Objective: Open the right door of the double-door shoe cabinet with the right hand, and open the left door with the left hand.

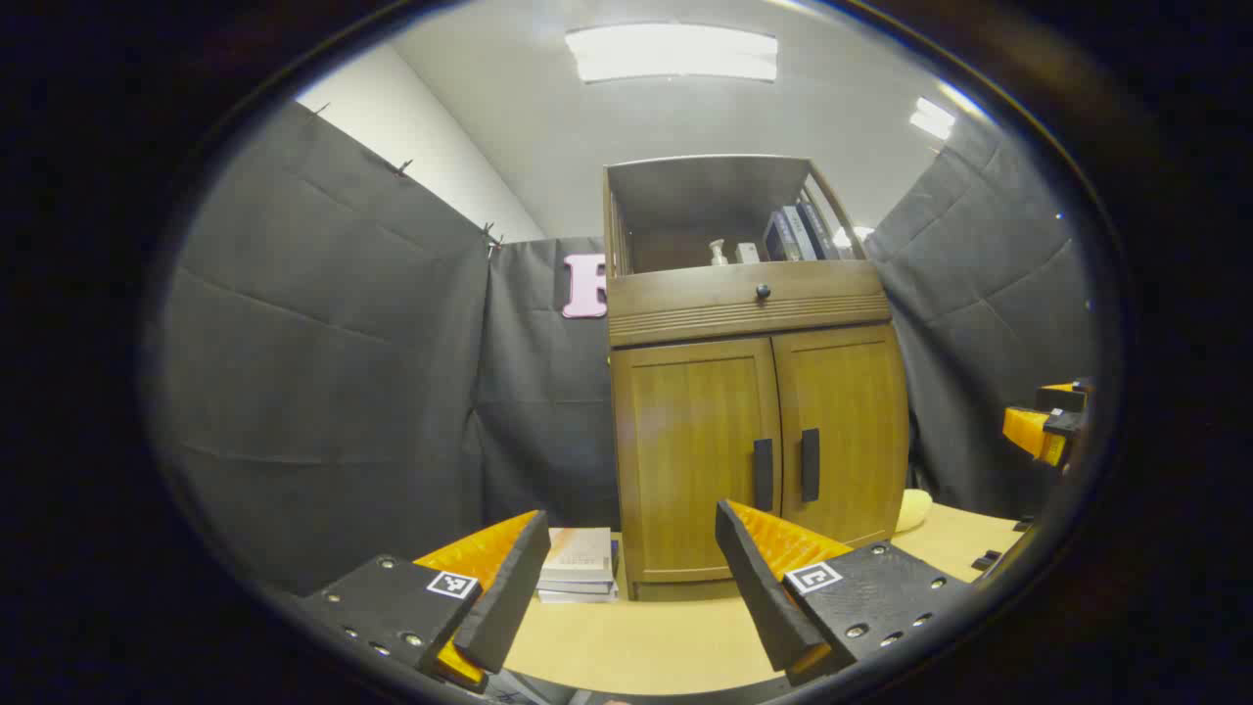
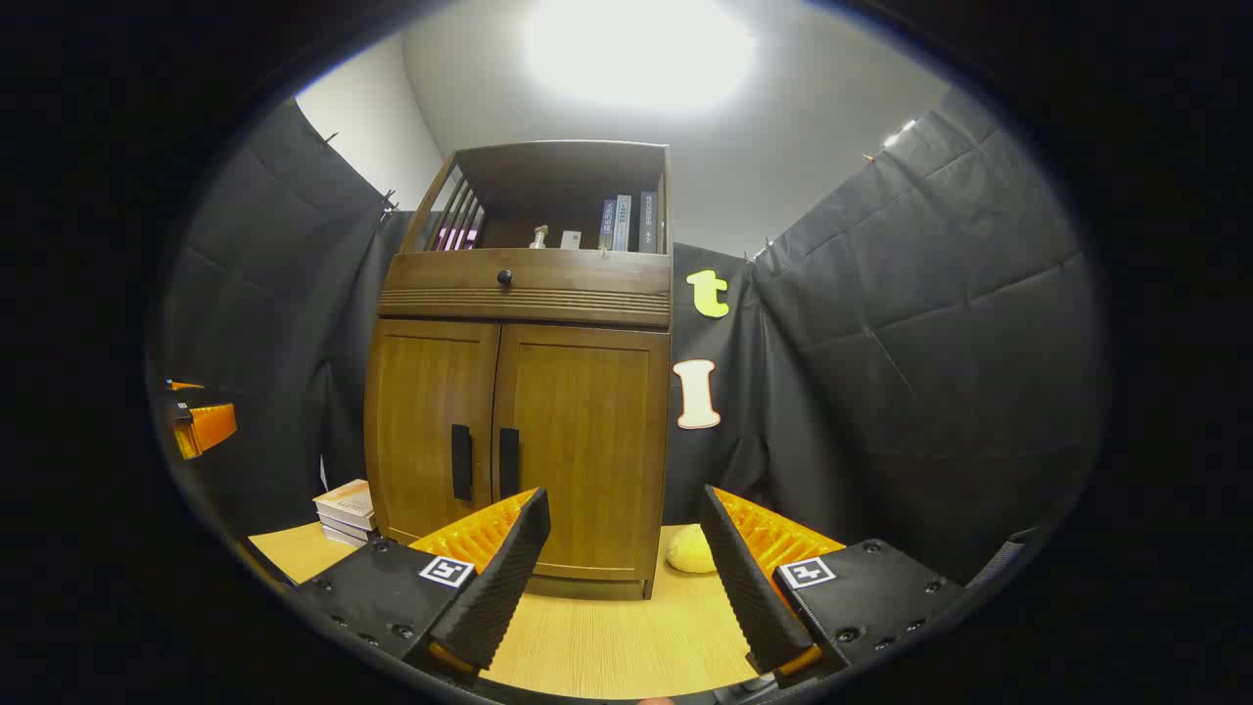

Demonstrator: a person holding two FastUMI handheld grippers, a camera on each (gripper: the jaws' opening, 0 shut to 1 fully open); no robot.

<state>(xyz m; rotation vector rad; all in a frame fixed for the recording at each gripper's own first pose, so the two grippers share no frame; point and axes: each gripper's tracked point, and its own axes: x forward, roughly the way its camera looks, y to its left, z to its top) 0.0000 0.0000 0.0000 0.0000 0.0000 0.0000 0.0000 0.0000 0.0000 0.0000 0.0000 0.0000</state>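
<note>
Brown wooden shoe cabinet (image 2: 519,411) stands on the bench (image 2: 607,636), both doors closed. Right claw (image 2: 626,563) and left claw (image 1: 626,578) hang wide and empty, well short of it. Approach stage; next, right claw to right door handle (image 2: 509,462).

The left gripper view looks forward from low over the table (image 1: 646,646), along the spread fingers of the left gripper (image 1: 631,573), and tilts up toward the cabinet (image 1: 754,392), which stands well ahead, right of centre. The right gripper view sits equally low behind the right gripper (image 2: 626,568) and faces the same cabinet (image 2: 524,392) from the other side, ahead and to its left. Both views share the cabinet front, the stack of books (image 1: 578,566) (image 2: 345,509) beside it and the table. Each view catches the other gripper at its edge.
</note>
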